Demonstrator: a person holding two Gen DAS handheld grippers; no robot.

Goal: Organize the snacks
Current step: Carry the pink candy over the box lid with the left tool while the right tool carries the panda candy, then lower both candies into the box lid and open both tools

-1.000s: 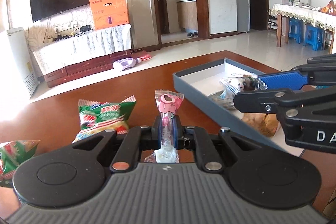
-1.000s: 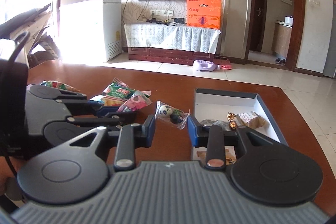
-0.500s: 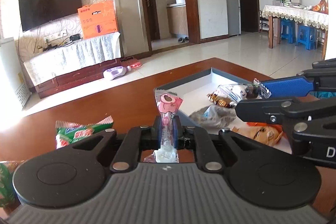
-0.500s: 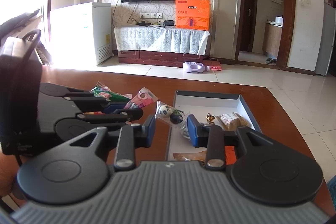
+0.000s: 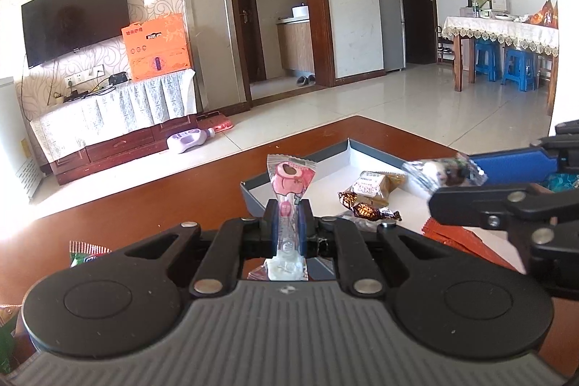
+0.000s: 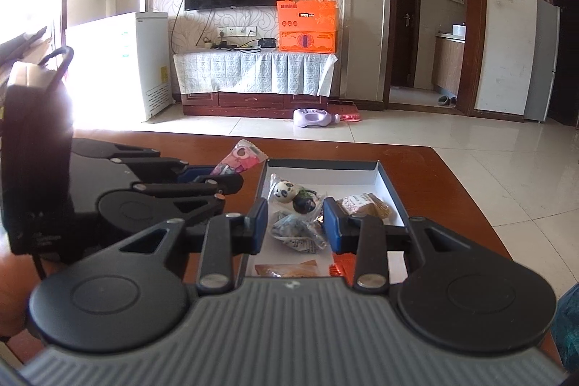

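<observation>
My left gripper is shut on a pink candy packet, held upright just at the near left corner of the grey box. The packet also shows in the right wrist view. My right gripper has its jaws apart over the box. A clear panda candy packet hangs between its fingertips; in the left wrist view the packet juts from the blue finger above the box. Whether it is gripped, I cannot tell. The box holds several wrapped snacks.
A green snack bag lies on the brown table at my left. An orange packet lies in the box's near end. The table's far edge runs just behind the box; tiled floor lies beyond.
Both grippers have moved right toward the box with their packets. The pink candy has gone from the open table to the box's corner. The panda packet now hangs over the box's inside.
</observation>
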